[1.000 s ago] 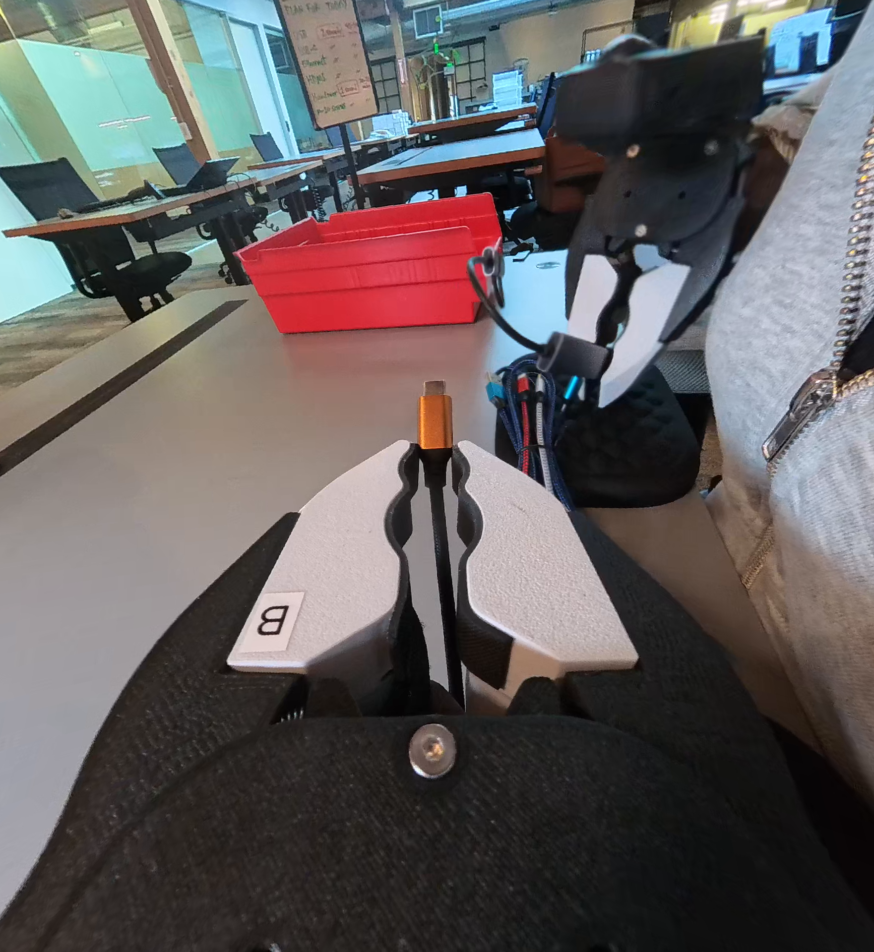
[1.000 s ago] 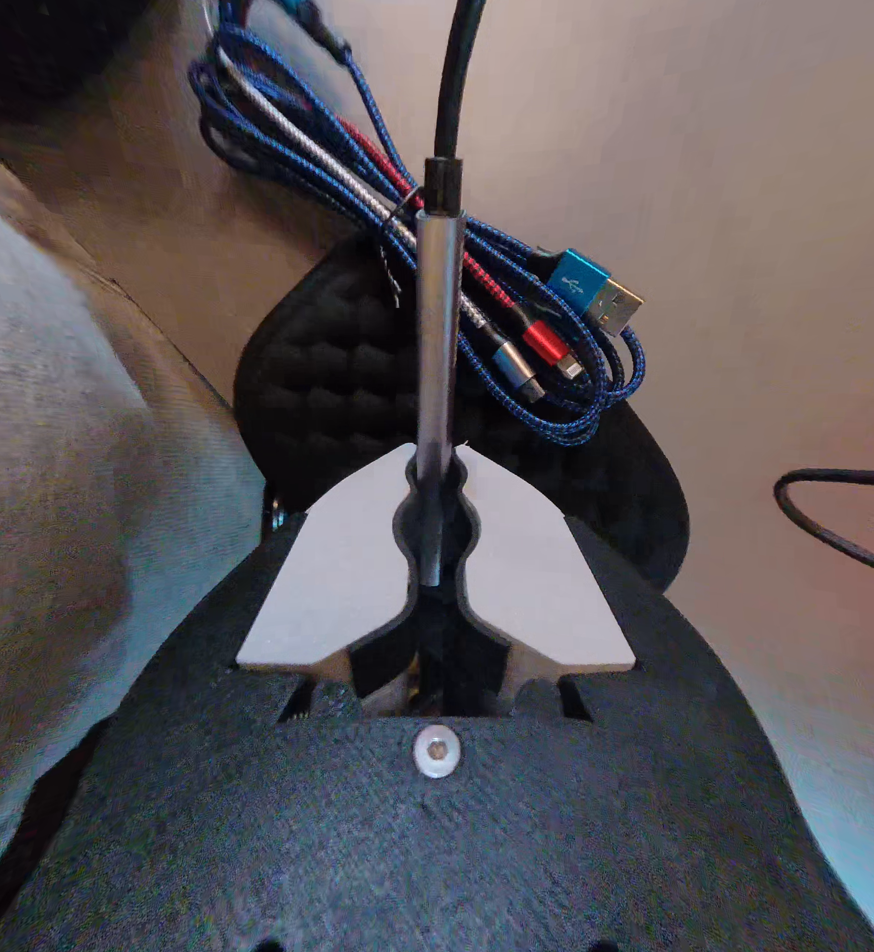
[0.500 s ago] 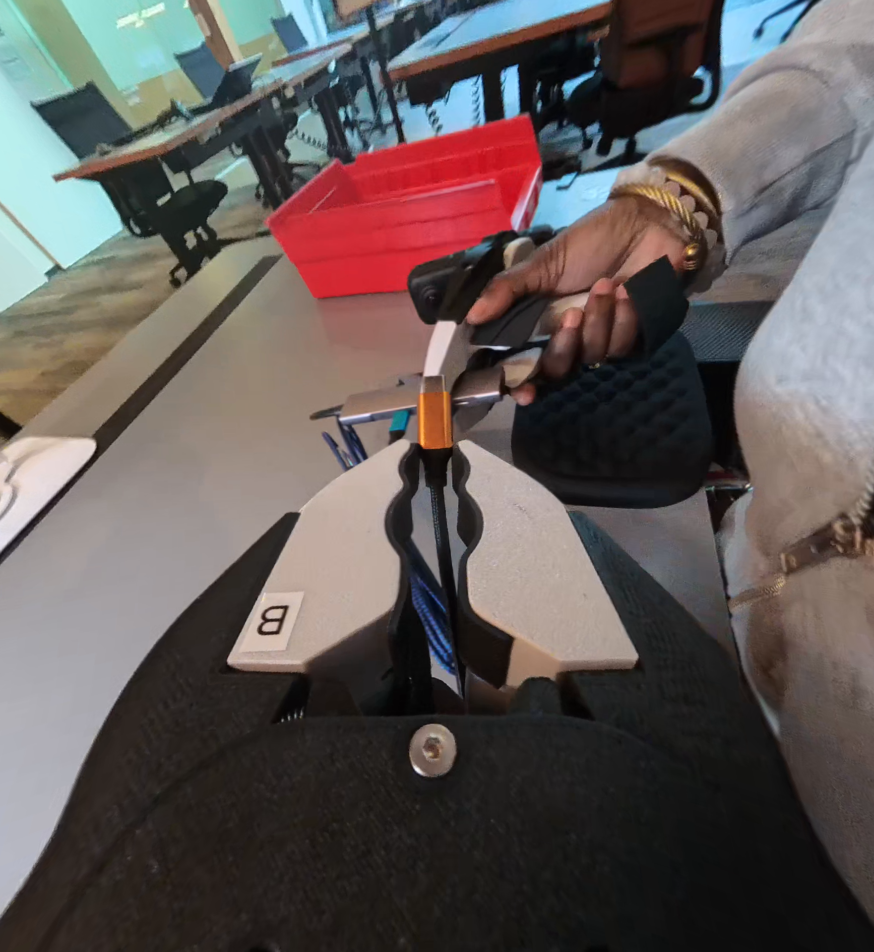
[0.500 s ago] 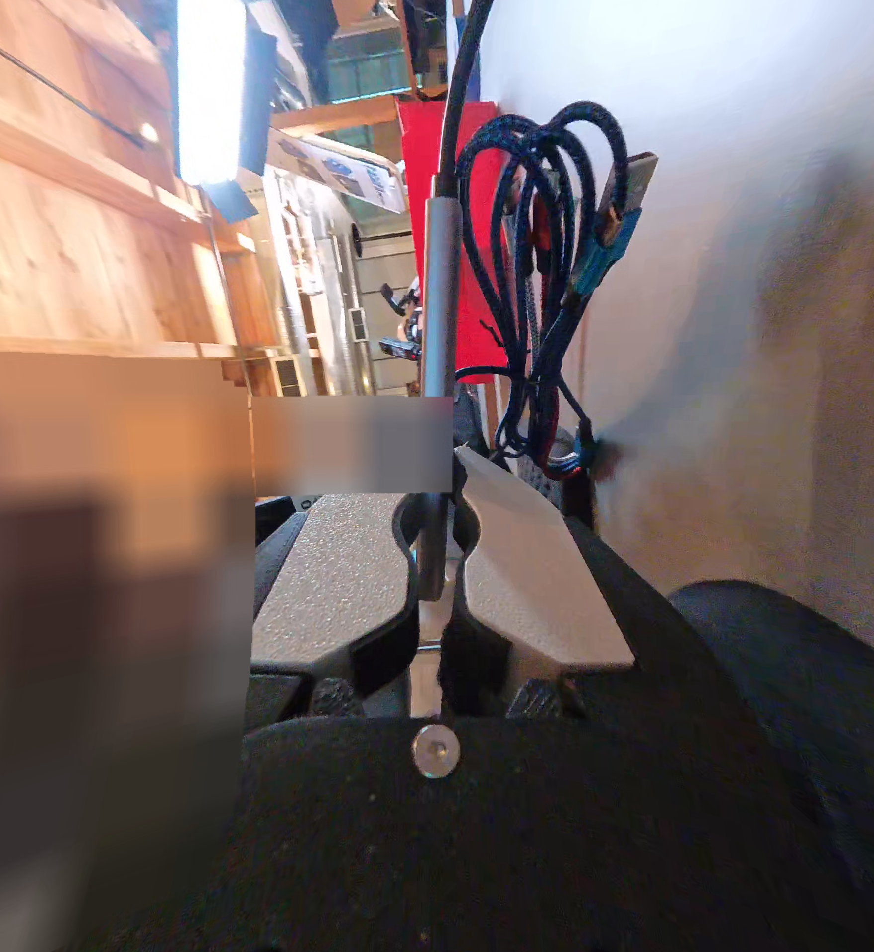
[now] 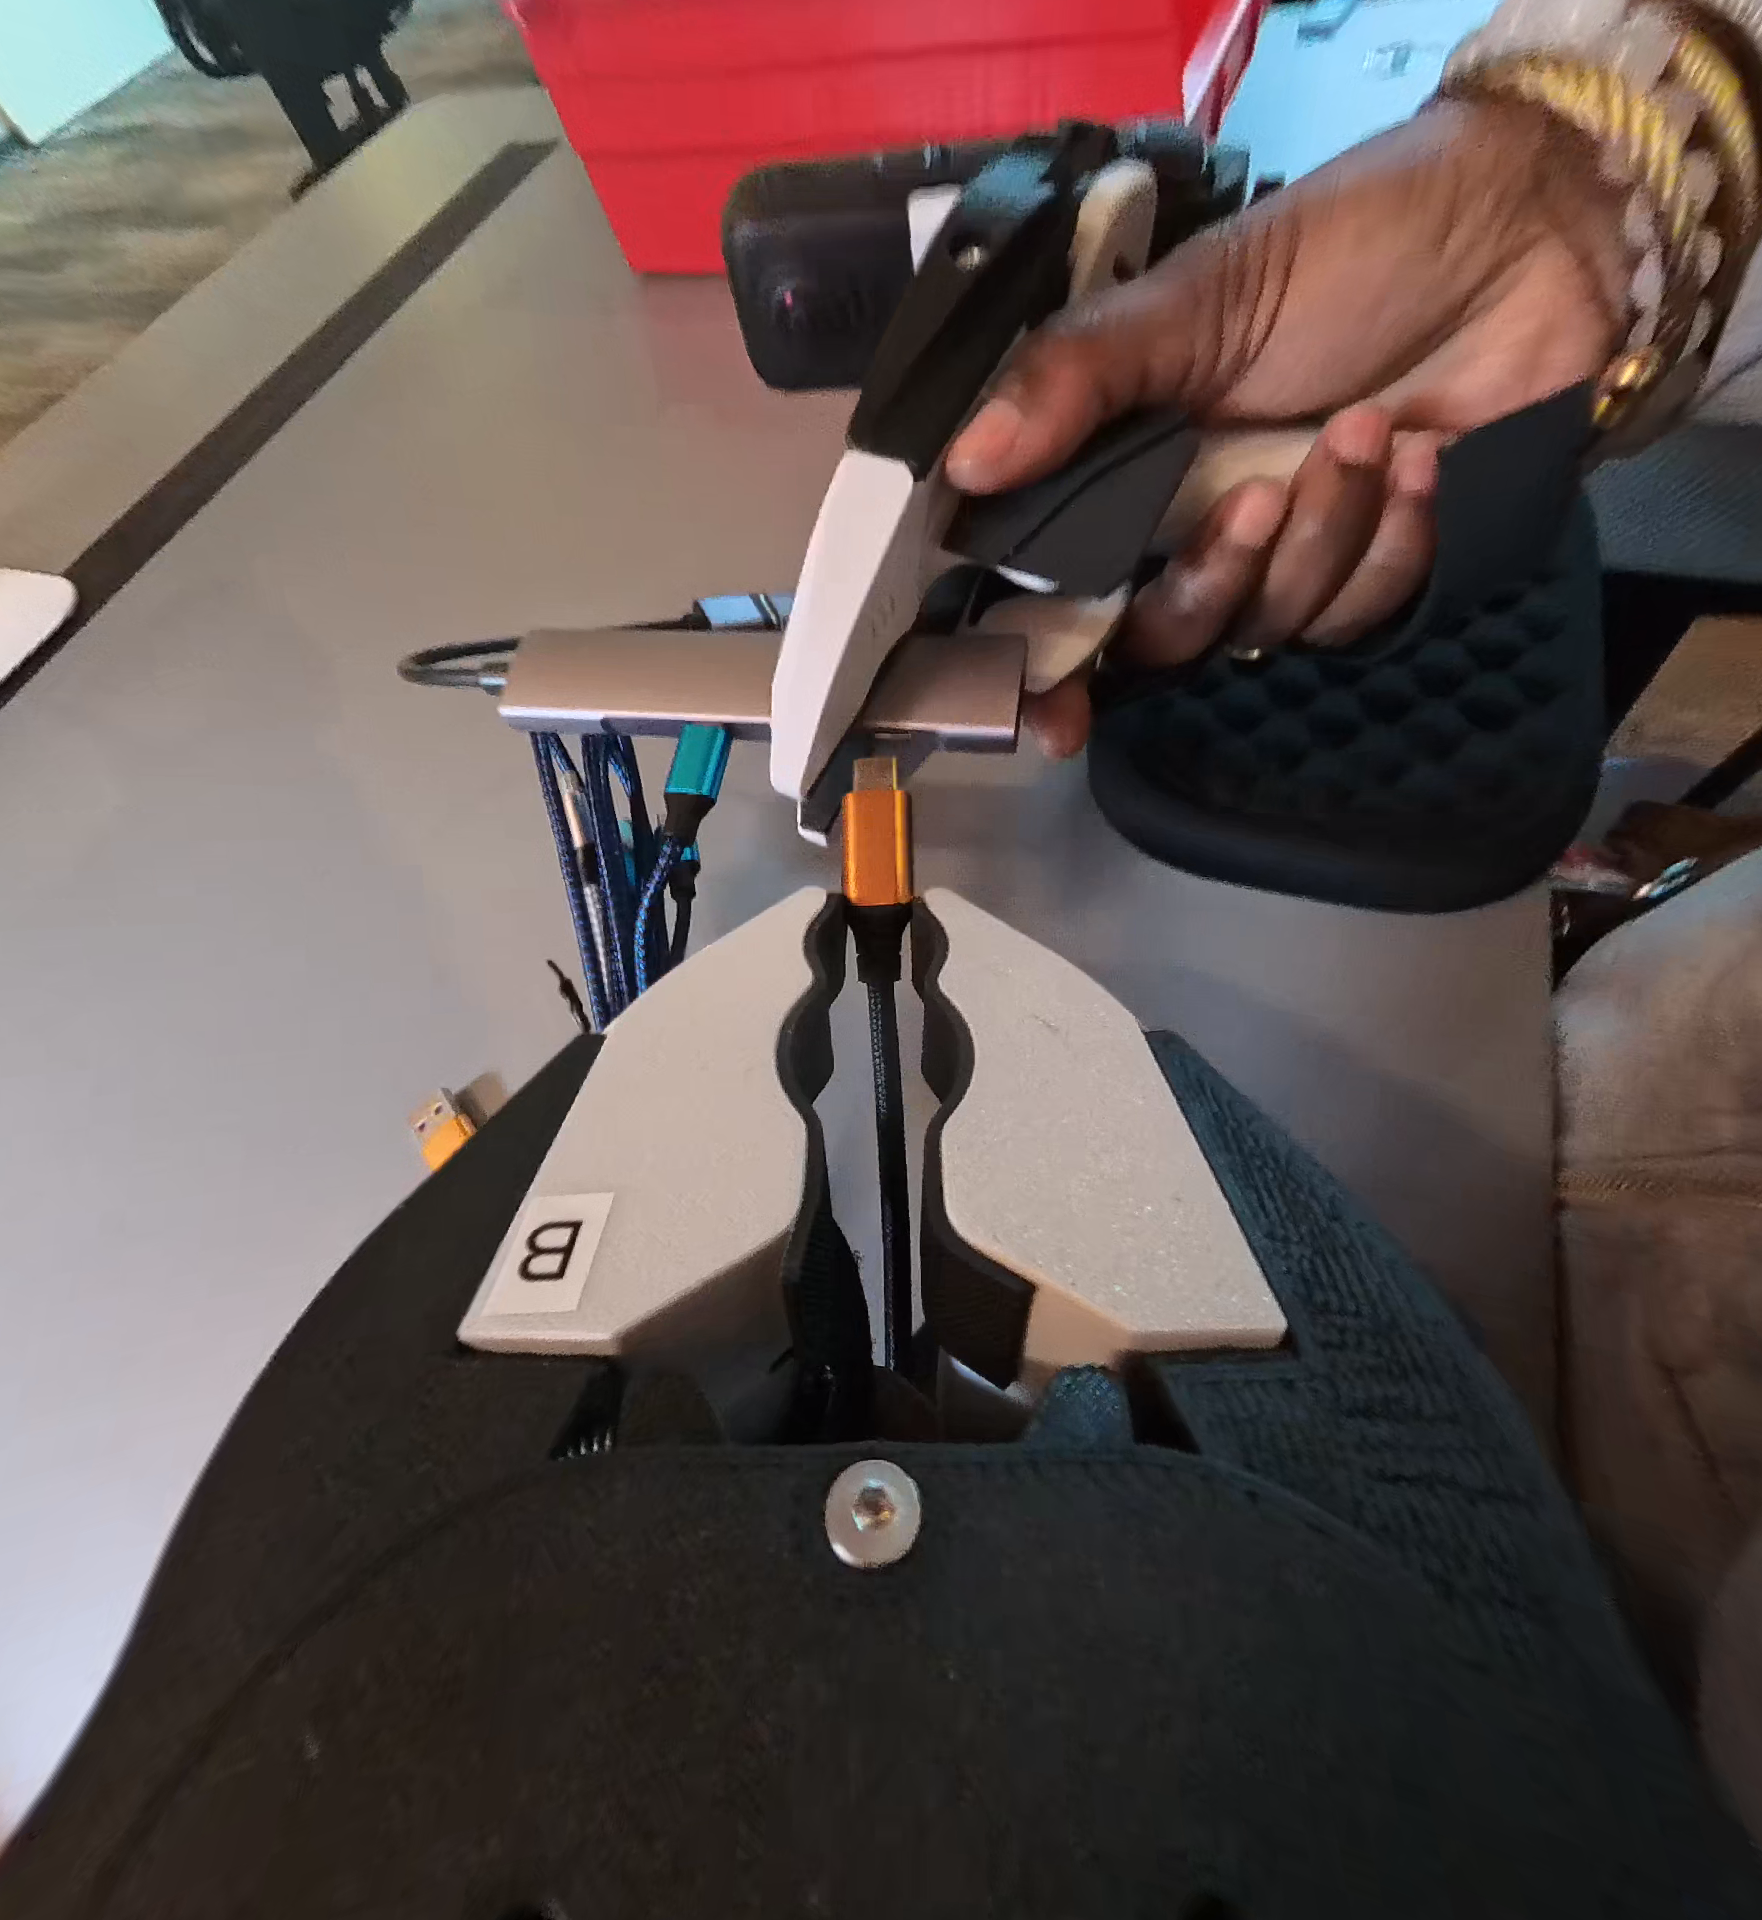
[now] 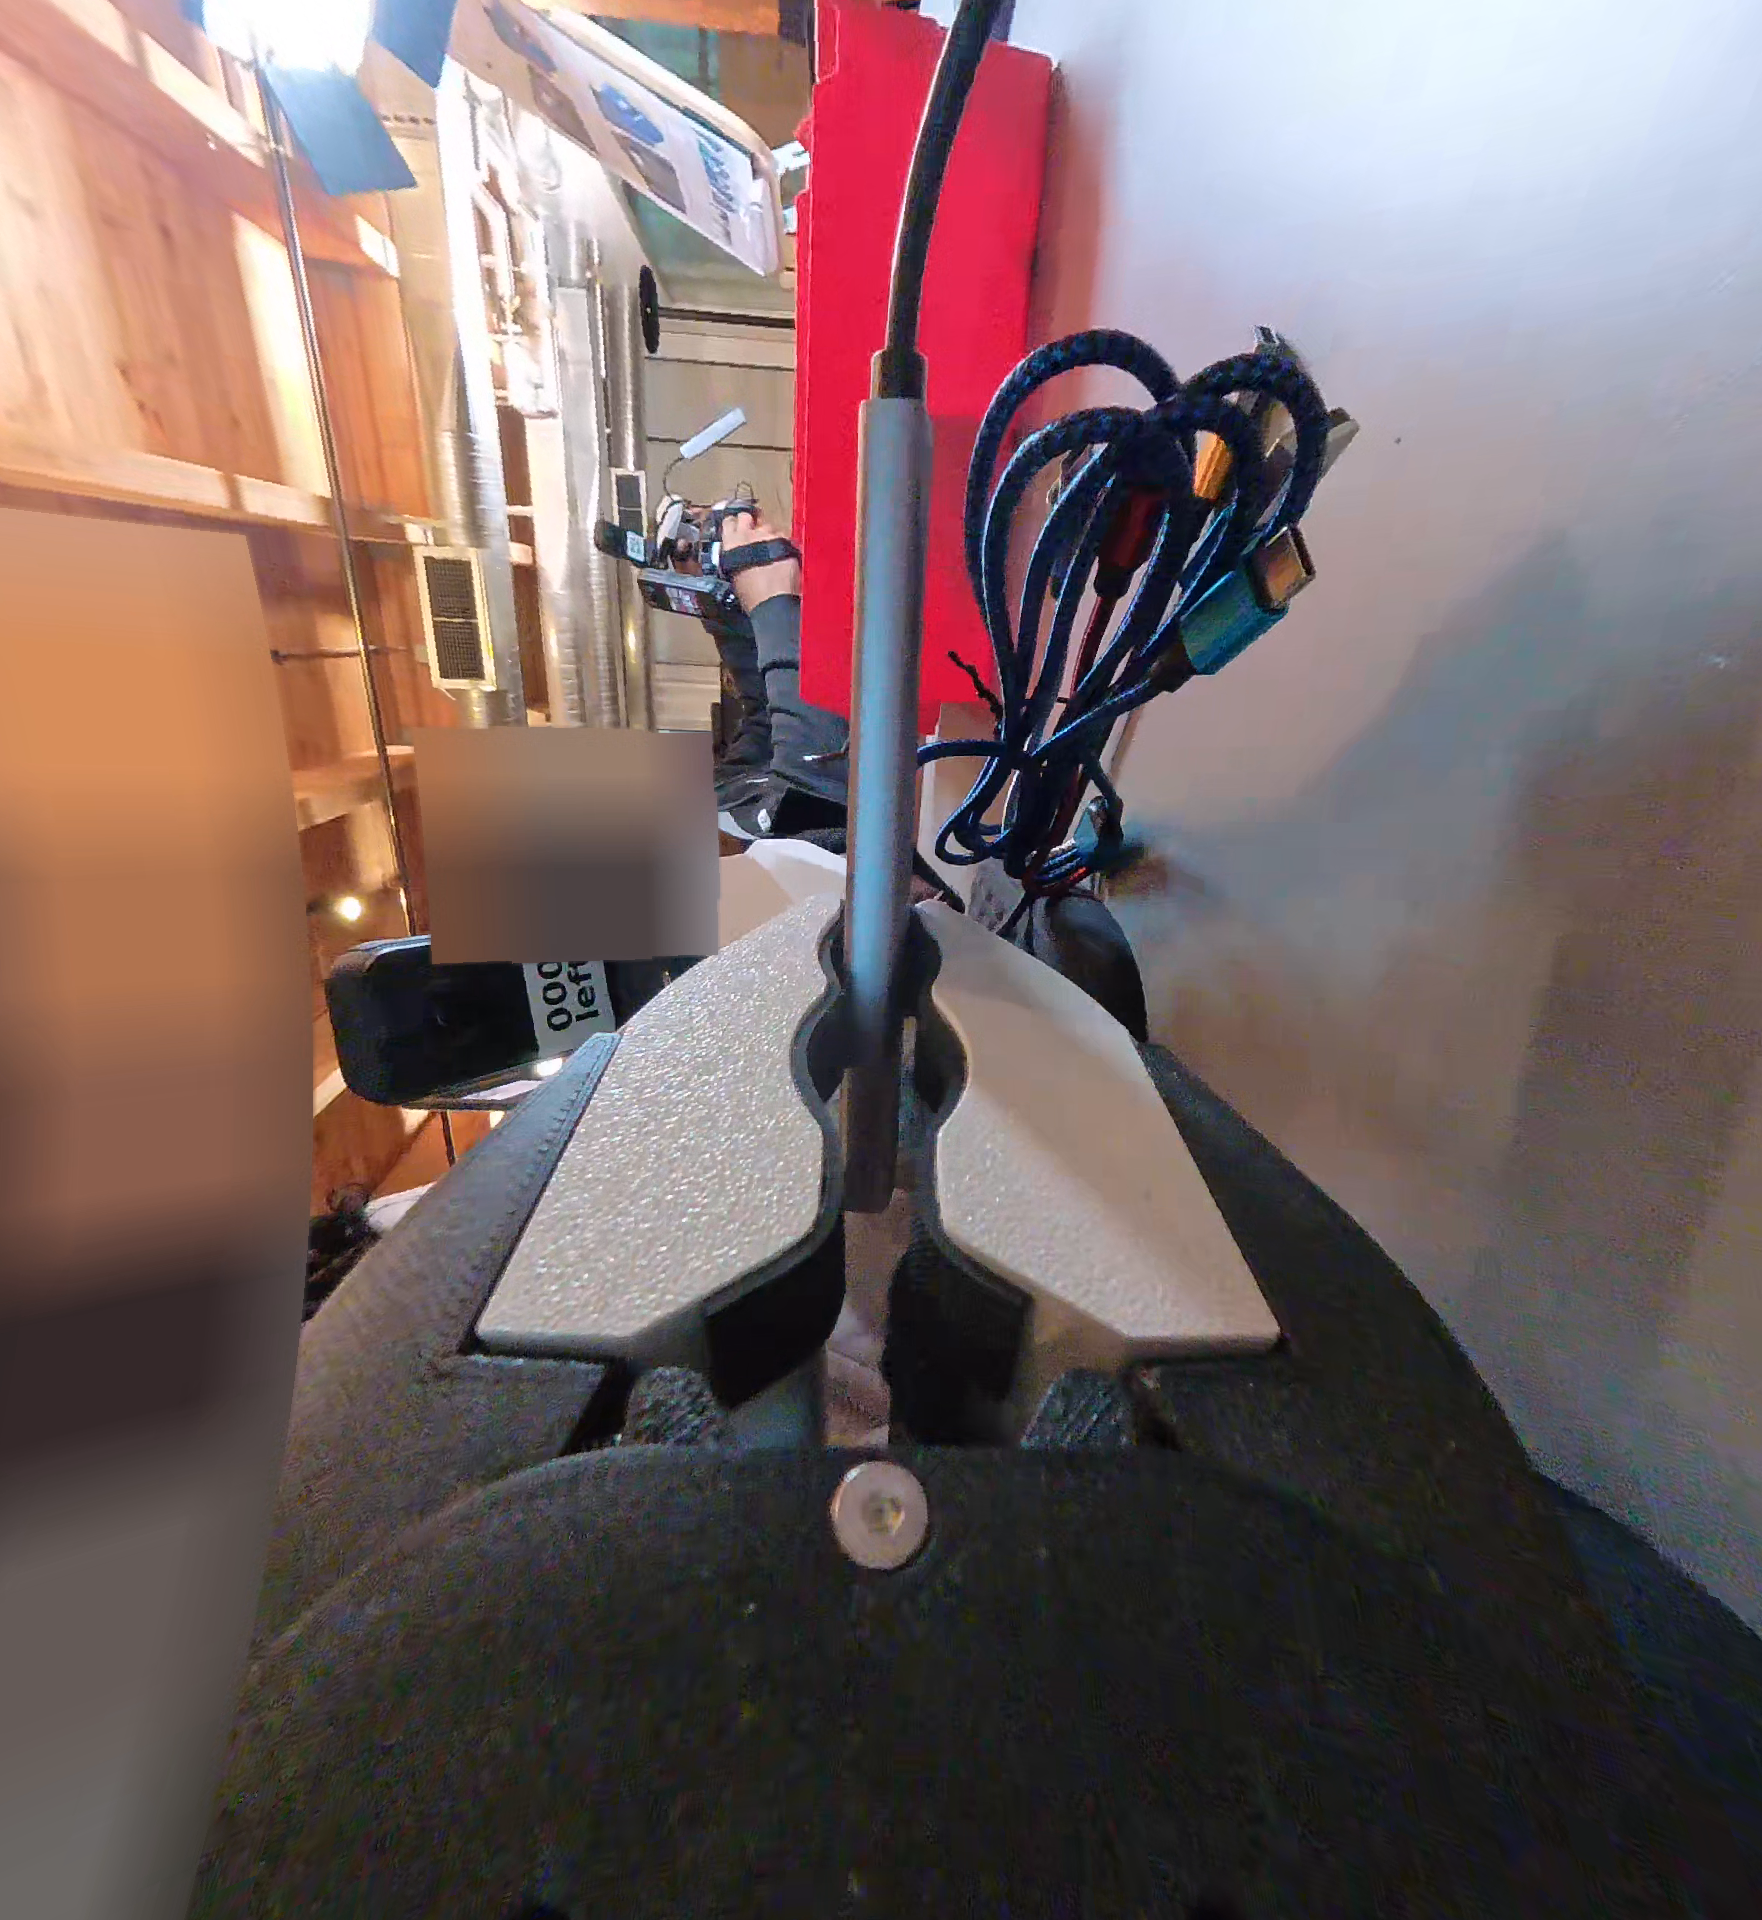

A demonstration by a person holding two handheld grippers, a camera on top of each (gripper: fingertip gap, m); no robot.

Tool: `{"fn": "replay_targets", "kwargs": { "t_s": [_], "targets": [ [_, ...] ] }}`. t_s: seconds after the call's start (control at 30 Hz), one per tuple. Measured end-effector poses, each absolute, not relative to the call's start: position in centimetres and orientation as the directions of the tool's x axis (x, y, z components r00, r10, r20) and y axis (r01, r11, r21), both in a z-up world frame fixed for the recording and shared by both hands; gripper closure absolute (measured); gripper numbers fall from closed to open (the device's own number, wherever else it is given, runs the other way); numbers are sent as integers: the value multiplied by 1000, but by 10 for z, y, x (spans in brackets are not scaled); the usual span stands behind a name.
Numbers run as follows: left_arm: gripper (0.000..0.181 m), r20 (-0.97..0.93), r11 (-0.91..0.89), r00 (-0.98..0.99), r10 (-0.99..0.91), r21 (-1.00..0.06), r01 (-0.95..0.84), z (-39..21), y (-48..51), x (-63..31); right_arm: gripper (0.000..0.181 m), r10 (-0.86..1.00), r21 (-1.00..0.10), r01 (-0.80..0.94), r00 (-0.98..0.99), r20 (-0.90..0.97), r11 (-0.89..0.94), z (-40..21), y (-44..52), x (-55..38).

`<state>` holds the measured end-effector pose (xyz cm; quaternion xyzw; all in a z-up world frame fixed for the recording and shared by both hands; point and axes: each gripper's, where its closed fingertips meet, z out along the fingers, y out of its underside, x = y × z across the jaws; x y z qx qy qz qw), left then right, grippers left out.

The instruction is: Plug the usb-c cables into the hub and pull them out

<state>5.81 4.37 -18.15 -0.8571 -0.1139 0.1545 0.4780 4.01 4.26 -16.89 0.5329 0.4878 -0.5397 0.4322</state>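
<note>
Left wrist view: the left gripper (image 5: 877,902) has its fingers closed on the orange usb-c plug (image 5: 879,844), metal tip just under the hub (image 5: 648,675). Beyond, the right gripper (image 5: 835,748) fingers clamp the hub above the counter (image 5: 233,727). A tilted plug could miss the port and scrape; the bundled cables (image 5: 617,842) hanging from the hub may pull it askew.

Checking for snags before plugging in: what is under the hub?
Under the hub hang bundled blue braided cables and a teal plug; the orange plug sits just below its edge. The right gripper covers the port there.
</note>
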Motion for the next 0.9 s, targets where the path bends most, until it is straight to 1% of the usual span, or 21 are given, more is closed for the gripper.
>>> {"fn": "replay_targets", "kwargs": {
  "t_s": [0.03, 0.1, 0.2, 0.3, 0.43, 0.5, 0.6, 0.67, 0.8, 0.9],
  "targets": [
    [169, -174, -544, 926, 334, -838, 39, -185, 43, 58, 173, 58, -69, 986, -61, -996, -154, -170, 42, 40],
    [169, -193, -573, 925, 327, -819, 32, -189, 42, 58, 173, 70, -76, 985, -65, -995, -156, -173, 41, 40],
    [169, -176, -562, 929, 327, -826, 41, -190, 45, 58, 173, 49, -52, 977, -42, -998, -207, -174, 41, 36],
    [169, -166, -544, 908, 384, -836, 77, -186, 43, 52, 173, 20, -49, 926, -45, -999, -374, -170, 46, 15],
    [169, -199, -519, 847, 493, -849, 102, -175, 43, 36, 173, -92, -4, 807, -72, -993, -591, -157, 52, -18],
    [169, -215, -522, 818, 533, -845, 119, -175, 44, 30, 173, -143, 15, 751, -106, -984, -660, -148, 53, -29],
    [169, -208, -506, 785, 584, -849, 151, -174, 43, 23, 173, -165, 12, 687, -157, -974, -727, -140, 55, -39],
    [169, -178, -479, 773, 609, -859, 180, -173, 41, 21, 173, -142, -20, 664, -190, -971, -748, -138, 54, -41],
    [169, -134, -428, 757, 639, -880, 206, -169, 39, 20, 173, -10, -165, 626, -266, -964, -762, -140, 50, -39],
    [169, -123, -424, 746, 655, -876, 228, -172, 39, 18, 173, 81, -255, 584, -307, -948, -771, -140, 48, -37]
  ]
}}
